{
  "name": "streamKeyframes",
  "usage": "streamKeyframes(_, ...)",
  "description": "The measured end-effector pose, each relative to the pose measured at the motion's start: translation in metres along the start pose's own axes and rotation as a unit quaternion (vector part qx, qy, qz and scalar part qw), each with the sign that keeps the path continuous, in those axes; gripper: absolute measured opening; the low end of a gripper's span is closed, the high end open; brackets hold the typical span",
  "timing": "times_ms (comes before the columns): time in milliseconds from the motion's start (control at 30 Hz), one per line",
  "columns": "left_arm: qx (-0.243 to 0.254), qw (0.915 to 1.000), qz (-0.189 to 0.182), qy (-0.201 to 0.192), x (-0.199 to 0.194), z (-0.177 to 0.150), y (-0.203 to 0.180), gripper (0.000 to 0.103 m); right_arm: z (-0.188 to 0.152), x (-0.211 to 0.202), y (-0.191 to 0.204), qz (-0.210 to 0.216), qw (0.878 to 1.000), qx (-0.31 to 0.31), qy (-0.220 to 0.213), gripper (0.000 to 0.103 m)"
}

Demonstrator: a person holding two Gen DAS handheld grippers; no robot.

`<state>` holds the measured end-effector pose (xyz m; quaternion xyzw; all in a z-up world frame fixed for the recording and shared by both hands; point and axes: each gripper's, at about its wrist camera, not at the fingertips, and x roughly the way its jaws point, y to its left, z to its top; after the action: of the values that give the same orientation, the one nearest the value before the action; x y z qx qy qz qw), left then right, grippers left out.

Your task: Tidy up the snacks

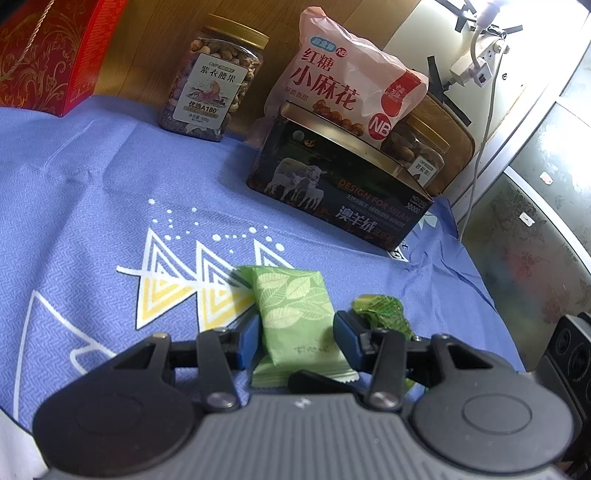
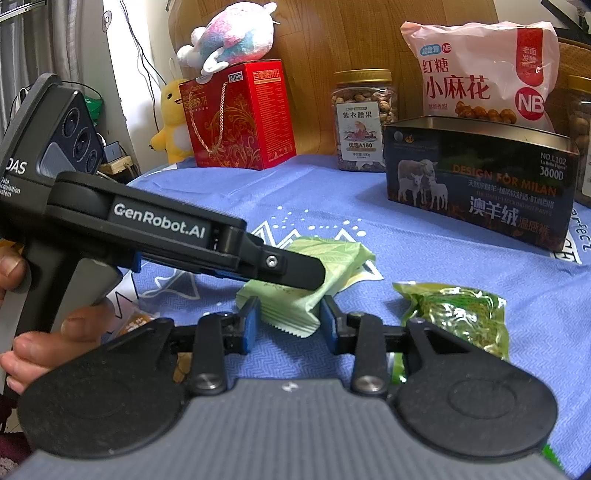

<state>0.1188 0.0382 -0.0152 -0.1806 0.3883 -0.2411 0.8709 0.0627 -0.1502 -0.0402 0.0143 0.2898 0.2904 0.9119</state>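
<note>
A light green leaf-print snack packet (image 1: 295, 314) lies on the blue cloth between the fingers of my left gripper (image 1: 297, 332); the jaws are open around it, with gaps each side. A second like packet (image 1: 242, 277) lies under it. In the right wrist view the left gripper (image 2: 295, 273) reaches in over the packets (image 2: 317, 266). My right gripper (image 2: 290, 325) is open, its pads beside the near corner of the lower packet (image 2: 291, 310). A dark green vacuum-packed snack (image 2: 458, 314) lies to the right, and also shows in the left wrist view (image 1: 384, 314).
An open dark box with sheep print (image 2: 480, 184) stands at the back right, with a pink snack bag (image 2: 480, 74) inside it. A nut jar (image 2: 364, 118), a red gift box (image 2: 240, 118) and plush toys (image 2: 229, 33) stand along the back. The blue tablecloth (image 1: 110, 184) covers the table.
</note>
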Motion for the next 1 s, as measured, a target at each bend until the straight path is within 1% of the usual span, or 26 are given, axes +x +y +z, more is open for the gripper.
streamKeyframes(267, 0.000, 1.0000, 0.000, 0.000, 0.000, 0.000, 0.000, 0.043, 0.000, 0.000, 0.000, 0.000, 1.000, 0.000, 0.000, 0.039)
streamKeyframes(467, -0.003, 1.0000, -0.004, -0.003, -0.001, 0.000, 0.001, 0.043, -0.001, -0.002, 0.003, -0.006, 1.000, -0.008, -0.009, 0.033)
streamKeyframes(767, -0.008, 0.9999, -0.012, -0.007, -0.003, 0.000, 0.002, 0.043, -0.001, -0.004, 0.005, -0.013, 1.000, -0.014, -0.018, 0.031)
streamKeyframes(1000, -0.001, 0.9997, -0.014, -0.018, -0.009, 0.001, -0.004, 0.043, -0.003, -0.010, 0.011, -0.021, 0.999, -0.028, -0.039, 0.030)
